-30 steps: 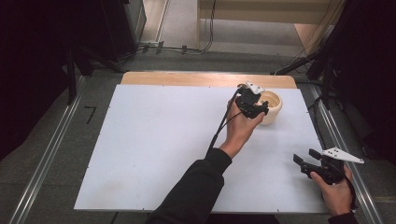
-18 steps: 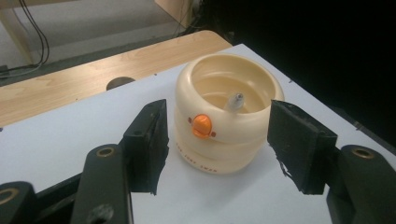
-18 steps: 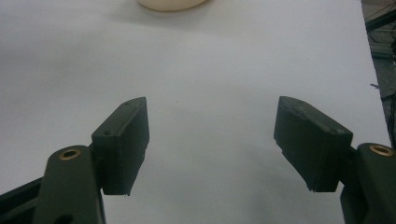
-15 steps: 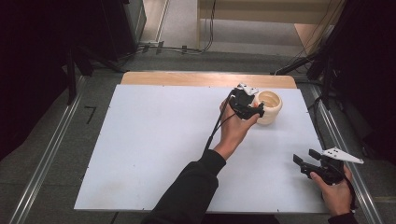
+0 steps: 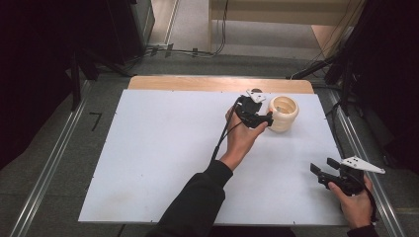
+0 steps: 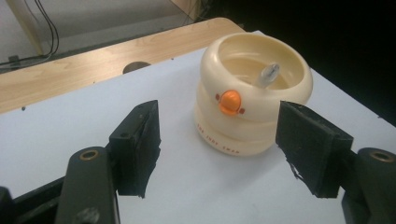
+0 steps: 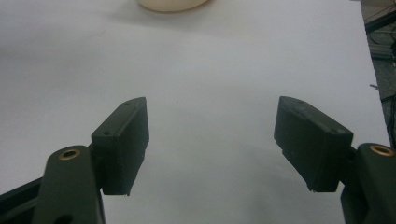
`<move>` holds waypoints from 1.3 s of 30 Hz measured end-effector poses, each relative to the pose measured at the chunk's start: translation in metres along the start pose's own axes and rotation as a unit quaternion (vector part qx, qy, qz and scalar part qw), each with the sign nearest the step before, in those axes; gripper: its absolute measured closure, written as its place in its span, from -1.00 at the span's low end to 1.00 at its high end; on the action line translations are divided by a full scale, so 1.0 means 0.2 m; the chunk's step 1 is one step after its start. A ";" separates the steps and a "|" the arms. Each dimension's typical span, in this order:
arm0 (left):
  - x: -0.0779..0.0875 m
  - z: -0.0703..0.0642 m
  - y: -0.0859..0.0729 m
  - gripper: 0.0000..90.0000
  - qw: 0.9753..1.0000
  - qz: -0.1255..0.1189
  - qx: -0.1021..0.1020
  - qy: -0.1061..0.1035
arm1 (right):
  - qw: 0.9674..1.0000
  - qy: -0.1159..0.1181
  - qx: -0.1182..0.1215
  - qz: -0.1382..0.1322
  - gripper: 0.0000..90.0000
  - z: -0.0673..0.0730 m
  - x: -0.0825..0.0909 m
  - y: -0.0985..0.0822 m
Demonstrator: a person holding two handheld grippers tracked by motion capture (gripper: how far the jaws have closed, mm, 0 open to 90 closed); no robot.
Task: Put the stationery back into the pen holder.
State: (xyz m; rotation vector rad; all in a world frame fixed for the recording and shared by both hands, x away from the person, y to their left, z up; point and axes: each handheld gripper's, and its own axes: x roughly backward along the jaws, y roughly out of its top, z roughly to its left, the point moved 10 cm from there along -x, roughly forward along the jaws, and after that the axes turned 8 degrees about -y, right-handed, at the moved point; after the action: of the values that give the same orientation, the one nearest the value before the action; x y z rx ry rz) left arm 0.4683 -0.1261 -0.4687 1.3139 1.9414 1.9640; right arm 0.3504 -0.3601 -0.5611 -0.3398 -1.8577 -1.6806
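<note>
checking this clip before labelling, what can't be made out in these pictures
- Red lettering low on the cream container: too small and blurred in the left gripper view.
- The container in the right gripper view: cut off by the top edge.
- The dark round spot on the wooden strip: unclear whether hole or mark; in the high view the left gripper partly covers it.

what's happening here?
A person works at a white table with a tool in each hand. The left tool faces a cream ringed pot with an orange button; its jaws have just been opening, nothing between them, pot just beyond. The right tool sits open near the table's right front corner, holding nothing.
</note>
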 end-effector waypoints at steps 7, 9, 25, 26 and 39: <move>0.05 0.07 -0.07 -0.37 1.000 0.005 0.014 0.008 | 1.000 -0.001 0.002 0.000 -0.45 0.00 0.00 0.00; 0.07 0.09 -0.08 -0.40 1.000 0.005 0.016 0.008 | 1.000 -0.001 0.002 0.000 -0.45 0.00 0.00 0.00; 0.14 0.16 -0.14 -0.48 1.000 0.005 0.026 0.017 | 1.000 -0.005 0.005 0.002 -0.45 0.00 0.00 0.00; 0.14 0.16 -0.15 -0.48 0.999 0.005 0.027 0.017 | 1.000 -0.005 0.005 0.002 -0.45 0.00 0.00 0.00; 0.19 0.21 -0.21 -0.52 0.999 0.008 0.032 0.022 | 1.000 -0.006 0.005 0.003 -0.45 0.00 0.00 -0.01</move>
State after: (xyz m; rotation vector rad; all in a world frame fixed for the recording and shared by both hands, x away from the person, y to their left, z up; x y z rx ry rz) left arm 0.4499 -0.0632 -0.4922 1.3145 2.0356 1.9712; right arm 0.3495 -0.3598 -0.5622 -0.3520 -1.8713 -1.6667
